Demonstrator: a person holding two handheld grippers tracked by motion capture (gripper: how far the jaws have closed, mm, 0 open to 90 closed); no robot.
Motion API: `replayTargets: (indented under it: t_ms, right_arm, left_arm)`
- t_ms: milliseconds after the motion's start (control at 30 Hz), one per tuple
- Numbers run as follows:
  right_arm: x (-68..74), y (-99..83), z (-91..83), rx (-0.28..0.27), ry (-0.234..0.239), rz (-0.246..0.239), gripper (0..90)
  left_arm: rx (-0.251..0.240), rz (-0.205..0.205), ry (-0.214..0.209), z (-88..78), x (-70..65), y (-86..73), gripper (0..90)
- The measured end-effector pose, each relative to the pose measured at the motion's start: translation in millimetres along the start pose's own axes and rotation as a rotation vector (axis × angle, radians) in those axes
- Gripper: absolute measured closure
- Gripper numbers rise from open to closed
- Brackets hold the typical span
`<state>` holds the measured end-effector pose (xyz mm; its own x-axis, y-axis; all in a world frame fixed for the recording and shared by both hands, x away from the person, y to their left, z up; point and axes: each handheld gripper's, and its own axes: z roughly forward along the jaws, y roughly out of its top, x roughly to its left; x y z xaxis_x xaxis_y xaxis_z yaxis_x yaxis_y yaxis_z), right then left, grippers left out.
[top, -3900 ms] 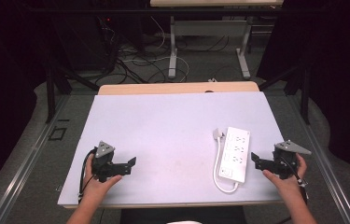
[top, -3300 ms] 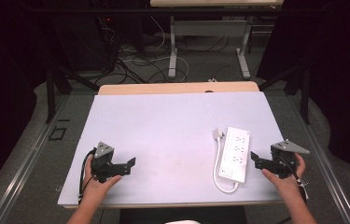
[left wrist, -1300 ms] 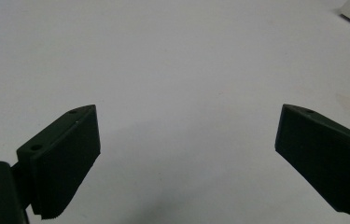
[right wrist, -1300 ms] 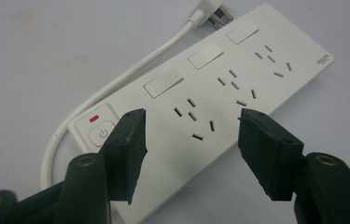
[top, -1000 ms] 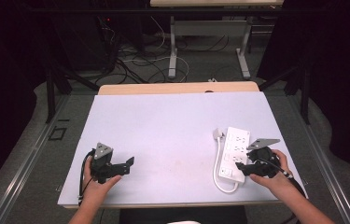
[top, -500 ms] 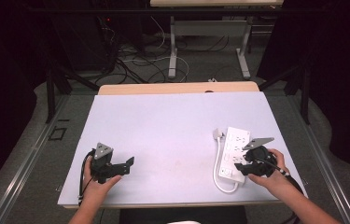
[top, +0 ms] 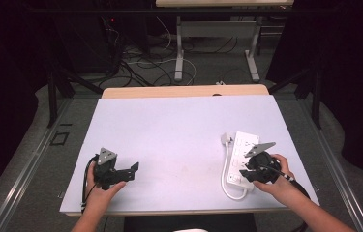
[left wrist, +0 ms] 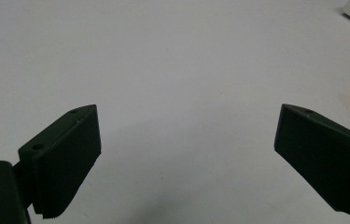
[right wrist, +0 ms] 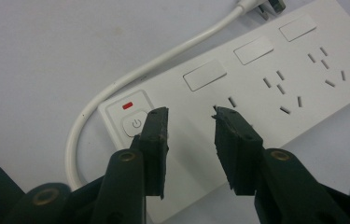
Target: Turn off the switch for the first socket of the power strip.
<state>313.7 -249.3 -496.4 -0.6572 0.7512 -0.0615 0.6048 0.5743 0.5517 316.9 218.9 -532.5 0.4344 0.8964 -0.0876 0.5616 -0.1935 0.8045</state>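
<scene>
- One white power strip (right wrist: 275, 79) on the tabletop (top: 179, 130): one cord, one power button (right wrist: 134, 124), one red indicator; no readable writing.
- My right gripper (right wrist: 189, 122) above it, jaws just closing, gap empty.
- My left gripper (left wrist: 186, 154) wide apart, empty.

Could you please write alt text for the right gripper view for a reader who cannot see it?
The right gripper hovers over a white power strip, jaws slightly apart beside its power button. The strip's white cord curves across the pale table.

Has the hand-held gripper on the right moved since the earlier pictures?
Yes. The right hand-held gripper has shifted leftward from the table's right edge onto the near end of the white power strip, which hasn't moved. Its jaws have just been closing, with nothing between them.
</scene>
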Motion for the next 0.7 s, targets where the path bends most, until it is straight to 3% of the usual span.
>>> replayTargets:
  t_ms: [100, 300, 600, 700]
  right_arm:
    - [3.1, 3.6, 1.1, 0.007, 0.005, -0.014, 72.5]
    - [8.3, 7.5, 4.9, 0.015, 0.007, -0.042, 74.6]
    - [14.2, 11.3, 13.8, 0.025, 0.048, -0.081, 80.2]
    - [15.5, 14.2, 15.0, 0.029, 0.032, -0.045, 83.8]
  left_arm:
    - [0.000, 0.000, 0.002, -0.2, 0.3, 0.0, 7.2]
    - [0.000, -0.002, 0.001, -0.2, 0.3, -0.1, 7.3]
    - [0.002, -0.003, 0.000, 0.3, 0.3, -0.2, 7.6]
    - [0.004, 0.001, 0.000, 0.6, 0.3, 0.0, 7.7]
